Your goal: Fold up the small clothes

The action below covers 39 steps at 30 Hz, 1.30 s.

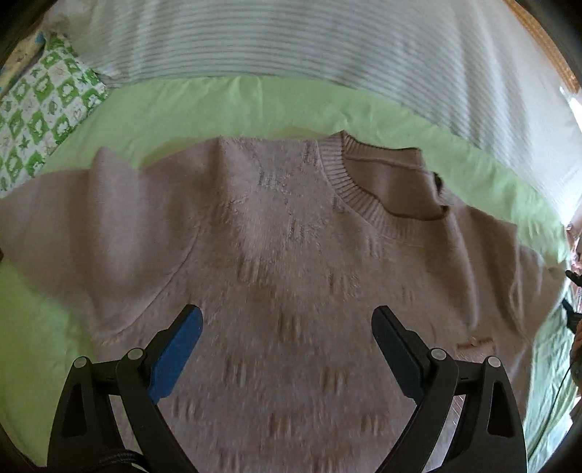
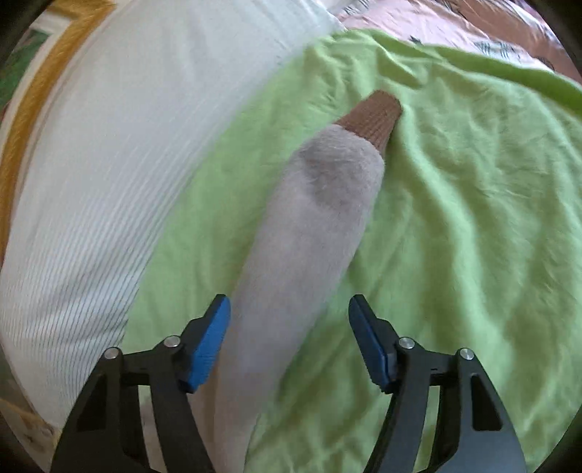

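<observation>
A small fuzzy pale-pink sweater (image 1: 283, 262) lies face up and spread flat on a light green sheet (image 1: 225, 105), its ribbed collar (image 1: 349, 182) to the upper right. My left gripper (image 1: 287, 324) is open and empty, hovering over the sweater's chest. In the right wrist view, one sleeve (image 2: 309, 225) of the sweater stretches away over the green sheet (image 2: 473, 218) and ends in a brown ribbed cuff (image 2: 374, 116). My right gripper (image 2: 289, 316) is open, its fingers to either side of the sleeve, not closed on it.
A white striped pillow or duvet (image 1: 291, 40) lies beyond the sweater and shows at the left in the right wrist view (image 2: 109, 163). A green-and-white patterned cloth (image 1: 40, 109) is at the far left. A pink patterned cloth (image 2: 454, 22) lies past the sheet.
</observation>
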### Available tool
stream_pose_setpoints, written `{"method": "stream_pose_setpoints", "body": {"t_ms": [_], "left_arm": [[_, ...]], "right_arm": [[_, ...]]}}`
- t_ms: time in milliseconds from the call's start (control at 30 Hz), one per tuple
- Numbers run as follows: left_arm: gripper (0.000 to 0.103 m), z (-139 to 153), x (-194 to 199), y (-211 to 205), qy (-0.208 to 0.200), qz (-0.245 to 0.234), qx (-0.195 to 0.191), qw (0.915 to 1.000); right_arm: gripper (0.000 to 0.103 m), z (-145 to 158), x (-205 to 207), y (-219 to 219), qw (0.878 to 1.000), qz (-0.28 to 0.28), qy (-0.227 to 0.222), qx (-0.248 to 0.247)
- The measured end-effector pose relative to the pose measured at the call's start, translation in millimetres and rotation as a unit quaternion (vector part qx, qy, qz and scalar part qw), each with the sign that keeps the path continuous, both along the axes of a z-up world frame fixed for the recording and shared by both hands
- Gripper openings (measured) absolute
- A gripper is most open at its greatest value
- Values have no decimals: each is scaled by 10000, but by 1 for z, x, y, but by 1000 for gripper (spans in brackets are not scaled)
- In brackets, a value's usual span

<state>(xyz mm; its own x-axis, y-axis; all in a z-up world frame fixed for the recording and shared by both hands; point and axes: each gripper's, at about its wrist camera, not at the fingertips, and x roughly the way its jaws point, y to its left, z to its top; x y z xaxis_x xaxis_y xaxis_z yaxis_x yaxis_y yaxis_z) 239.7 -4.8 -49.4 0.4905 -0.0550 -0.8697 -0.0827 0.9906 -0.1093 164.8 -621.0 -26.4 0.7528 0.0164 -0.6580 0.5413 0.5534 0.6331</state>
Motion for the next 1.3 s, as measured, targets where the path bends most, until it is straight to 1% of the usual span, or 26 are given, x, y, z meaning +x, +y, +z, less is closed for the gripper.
{"method": "stream_pose_setpoints", "body": {"t_ms": [33,100,133,200,233,300,367,433,467,500,533,567,600,633,667,700,767,833,933,967,1033,1067,1133,1167,1233,1300], "left_arm": [[95,-6,5,1,71,13,2,10000],[94,-18,10,2,208,33,33,9998],[94,-22,12,3,257,44,7,9997],[94,-25,10,8,274,104,-59,9996],[94,-25,7,11,274,138,-133,9994],[94,-21,-1,18,273,210,-285,9990],[94,-14,-12,25,255,253,-403,9985],[94,-6,-25,33,200,317,-499,9980],[94,-2,-32,37,166,348,-548,9978],[94,2,-37,42,132,373,-586,9975],[94,7,-42,42,140,409,-593,9973],[94,10,-47,46,127,445,-610,9971],[94,12,-52,49,140,472,-631,9968],[94,13,-58,52,156,499,-657,9965],[94,15,-64,57,168,526,-695,9961],[94,15,-69,60,175,536,-732,9957],[95,16,-73,65,181,523,-837,9950],[95,16,-72,66,226,496,-936,9941],[95,10,-60,53,355,489,-1202,9909],[95,8,-53,46,426,485,-1296,9895],[95,2,-31,27,490,449,-1480,9867],[95,1,-18,17,521,450,-1460,9869],[95,1,11,-7,528,456,-1275,9894],[95,2,22,-15,526,456,-1118,9913],[95,3,51,-37,548,436,-577,9959],[94,-3,78,-58,644,354,199,9971]], "right_arm": [[38,-3,4,-4,10000,23,-16,35],[9,2,7,-5,9999,-8,3,-135],[9,12,4,1,9994,-11,-150,-316],[9,37,-3,23,9963,166,-434,-717],[9,55,-6,42,9931,332,-594,-959],[9,90,-11,90,9830,749,-907,-1411],[9,115,-13,144,9707,1191,-1128,-1757],[10,133,-12,214,9527,1820,-1313,-2050],[12,136,-10,256,9382,2359,-1373,-2128],[12,134,-9,299,9210,2898,-1334,-2234],[20,130,-6,337,9033,3370,-1184,-2377],[27,121,-4,379,8808,3863,-974,-2559],[46,113,-6,406,8644,4185,-853,-2653],[50,103,-11,431,8484,4471,-820,-2712],[50,95,-18,445,8405,4632,-838,-2684],[50,91,-22,448,8396,4697,-843,-2595],[50,80,-29,442,8465,4740,-781,-2294],[50,71,-33,423,8597,4609,-674,-2095],[50,64,-49,401,8827,4206,-453,-2047],[50,62,-52,395,8892,4085,-398,-2023],[50,59,-51,367,9040,3759,-306,-2013],[50,58,-49,358,9096,3627,-265,-2008],[50,58,-45,338,9198,3386,-191,-1973],[50,58,-42,330,9244,3270,-172,-1956],[50,57,-42,312,9336,3054,-157,-1869],[50,56,-38,301,9382,2959,-122,-1792]]}}
